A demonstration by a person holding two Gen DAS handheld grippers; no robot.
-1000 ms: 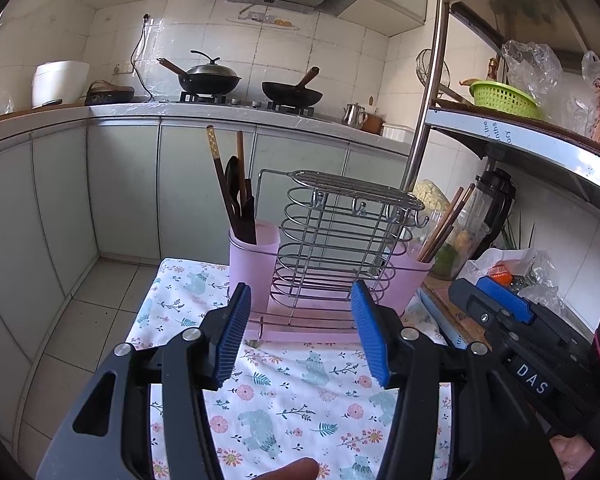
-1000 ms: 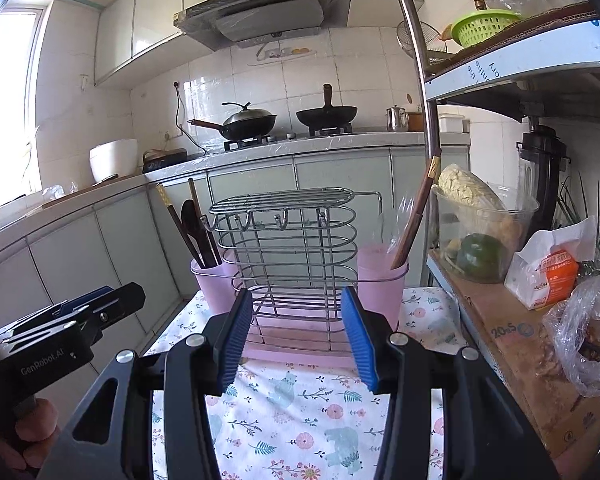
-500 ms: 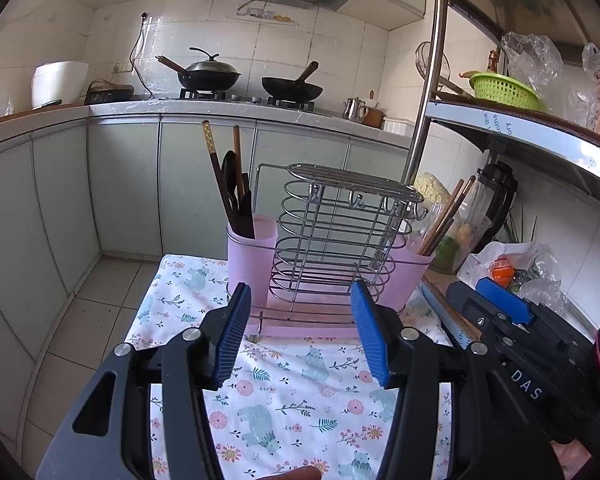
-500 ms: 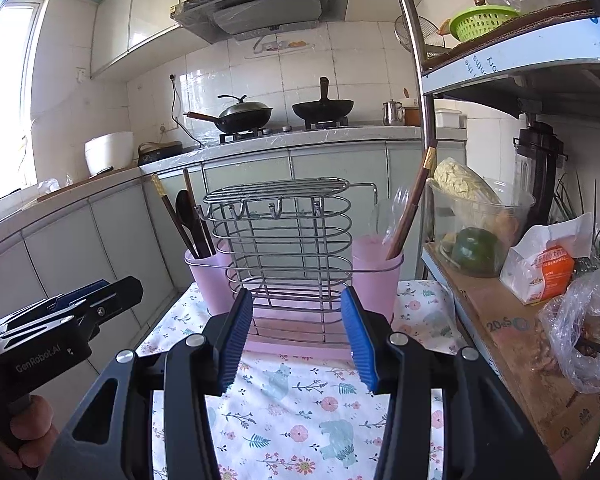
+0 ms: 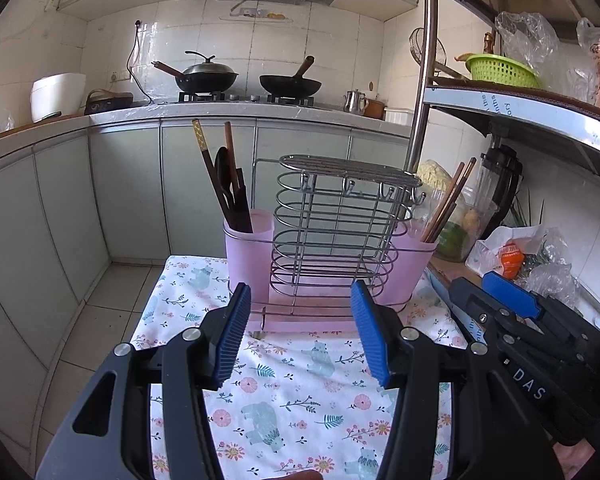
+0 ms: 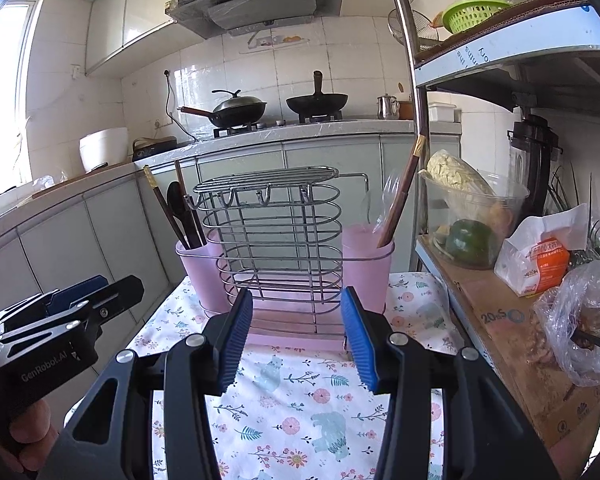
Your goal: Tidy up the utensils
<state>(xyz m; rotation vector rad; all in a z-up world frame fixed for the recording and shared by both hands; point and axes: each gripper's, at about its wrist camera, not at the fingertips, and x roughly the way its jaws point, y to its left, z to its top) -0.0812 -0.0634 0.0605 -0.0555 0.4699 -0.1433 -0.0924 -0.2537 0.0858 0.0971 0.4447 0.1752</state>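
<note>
A wire utensil rack (image 5: 334, 236) (image 6: 278, 240) stands on a floral cloth (image 5: 296, 392) with a pink cup at each end. The left pink cup (image 5: 246, 256) (image 6: 202, 272) holds dark chopsticks (image 5: 212, 172) and a black spoon. The right pink cup (image 5: 408, 264) (image 6: 366, 264) holds brown chopsticks (image 5: 448, 204) (image 6: 404, 192). My left gripper (image 5: 300, 336) is open and empty, in front of the rack. My right gripper (image 6: 296, 336) is open and empty, also in front of the rack. Each gripper shows at the edge of the other's view.
A metal shelf unit (image 6: 512, 52) stands at the right with a plastic tub of vegetables (image 6: 468, 220), a blender (image 6: 534, 160), bags and a green basket (image 5: 500, 70). A counter with two woks (image 5: 208, 78) runs behind. Tiled floor (image 5: 108, 308) lies left of the small table.
Both grippers have drawn back and tilted up slightly, so the rack sits a little lower and farther. Both stay open and empty.
</note>
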